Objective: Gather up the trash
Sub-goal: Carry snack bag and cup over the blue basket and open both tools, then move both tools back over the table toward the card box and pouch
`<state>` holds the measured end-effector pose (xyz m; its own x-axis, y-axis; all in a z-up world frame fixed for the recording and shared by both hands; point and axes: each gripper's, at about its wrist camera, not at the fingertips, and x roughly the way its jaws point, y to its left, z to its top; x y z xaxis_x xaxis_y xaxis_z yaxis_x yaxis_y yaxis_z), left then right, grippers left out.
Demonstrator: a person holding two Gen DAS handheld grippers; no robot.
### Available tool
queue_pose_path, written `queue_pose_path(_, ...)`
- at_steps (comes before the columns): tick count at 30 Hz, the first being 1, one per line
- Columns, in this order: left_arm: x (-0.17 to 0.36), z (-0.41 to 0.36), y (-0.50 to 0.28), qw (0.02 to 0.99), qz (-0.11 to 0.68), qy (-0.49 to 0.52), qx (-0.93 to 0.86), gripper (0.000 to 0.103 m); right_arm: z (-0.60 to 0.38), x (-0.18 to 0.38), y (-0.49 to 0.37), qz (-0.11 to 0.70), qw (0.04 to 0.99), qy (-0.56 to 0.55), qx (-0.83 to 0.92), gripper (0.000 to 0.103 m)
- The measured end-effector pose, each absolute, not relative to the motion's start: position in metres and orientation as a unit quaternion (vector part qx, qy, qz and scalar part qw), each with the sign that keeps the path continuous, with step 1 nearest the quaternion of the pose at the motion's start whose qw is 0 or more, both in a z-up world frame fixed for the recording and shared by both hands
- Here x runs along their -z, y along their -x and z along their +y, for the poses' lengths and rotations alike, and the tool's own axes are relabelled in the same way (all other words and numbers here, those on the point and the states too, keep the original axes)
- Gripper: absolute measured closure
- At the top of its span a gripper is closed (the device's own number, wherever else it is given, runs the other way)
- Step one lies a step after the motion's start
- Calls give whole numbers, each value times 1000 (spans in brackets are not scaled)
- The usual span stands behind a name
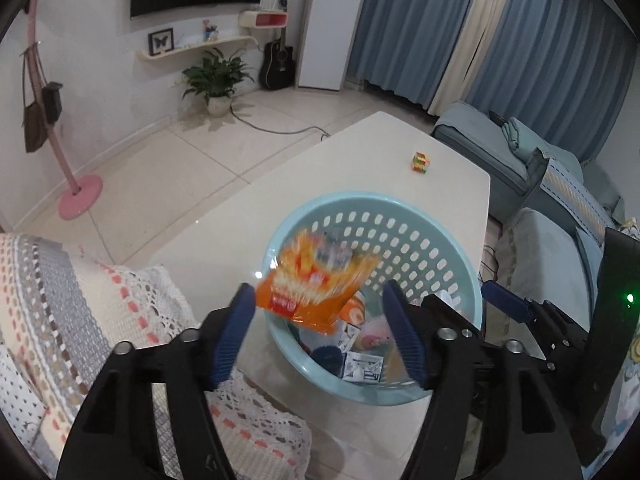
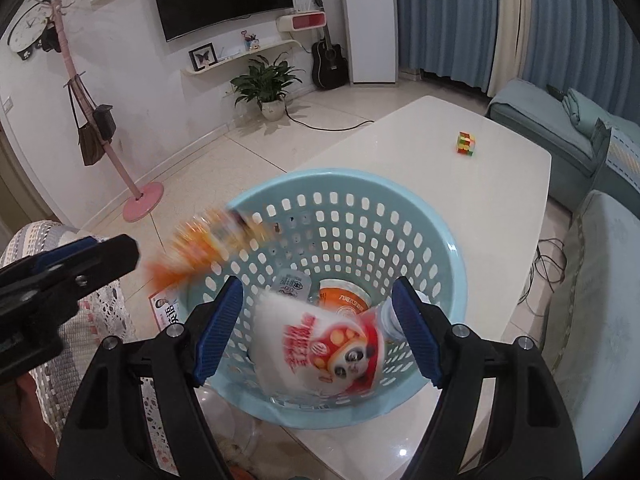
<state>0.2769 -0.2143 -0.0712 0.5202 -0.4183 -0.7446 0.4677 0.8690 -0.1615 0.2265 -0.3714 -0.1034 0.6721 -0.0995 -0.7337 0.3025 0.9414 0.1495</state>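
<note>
Left gripper (image 1: pixel 316 332) spread, orange snack wrapper (image 1: pixel 316 284) loose between pads, blurred, over near-left rim of blue basket (image 1: pixel 400 208) on counter (image 1: pixel 360 152). Risk: wrapper catches rim, slides onto lace-covered seat (image 1: pixel 120 300) at left. Right gripper (image 2: pixel 318 332) spread, white panda packet (image 2: pixel 328 344) below it inside basket; light packet may tip out.

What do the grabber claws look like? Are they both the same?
Yes, they match. The left gripper and the right gripper each have two chunky black plastic arms with round silver bolts. Their fingers are lined with dark blue ribbed pads, a bit like little combs. Beside the left one, a small green light glows on a black part. No hands or sleeves show.
</note>
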Motion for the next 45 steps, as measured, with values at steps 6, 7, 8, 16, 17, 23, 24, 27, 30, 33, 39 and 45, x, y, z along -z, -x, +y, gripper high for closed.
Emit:
queue_pose_path(6, 62, -204, -268, 872, 414, -12, 259, 35, -377, 99, -215, 386, 904, -152, 108, 28)
queue_pose_path(7, 60, -200, -266, 874, 412, -8, 259, 35, -376, 98, -214, 384, 904, -151, 107, 27)
queue_pose_path(8, 58, -198, -264, 874, 410, -6, 259, 34, -374, 94, -212, 382, 906, -149, 105, 27)
queue_pose_path(16, 23, -148, -228, 902, 368, 17, 226, 30, -335, 57, -201, 352, 926, -119, 68, 27)
queue_pose_path(17, 19, -143, -225, 905, 363, 18, 220, 28, -324, 50, -199, 346, 930, -111, 56, 27)
queue_pose_path(23, -9, -73, -197, 936, 318, 54, 138, 19, -264, 20, -197, 320, 944, -75, -6, 27)
queue_pose_path(24, -15, -63, -197, 940, 313, 59, 124, 18, -256, 17, -197, 318, 945, -70, -14, 27)
queue_pose_path(27, -23, -27, -188, 949, 297, 79, 69, 16, -224, 8, -200, 312, 948, -49, -41, 27)
queue_pose_path(30, -27, 11, -182, 954, 281, 100, 4, 14, -194, 3, -201, 305, 950, -33, -65, 27)
queue_pose_path(33, -23, 48, -184, 948, 282, 125, -76, 14, -167, 2, -202, 296, 951, -21, -88, 26)
queue_pose_path(39, 1, 83, -216, 921, 330, 194, -72, 14, -120, 7, -211, 291, 947, -11, -137, 25)
queue_pose_path(45, 32, 94, -241, 894, 381, 205, -113, 15, -91, 18, -221, 300, 938, 11, -172, 25)
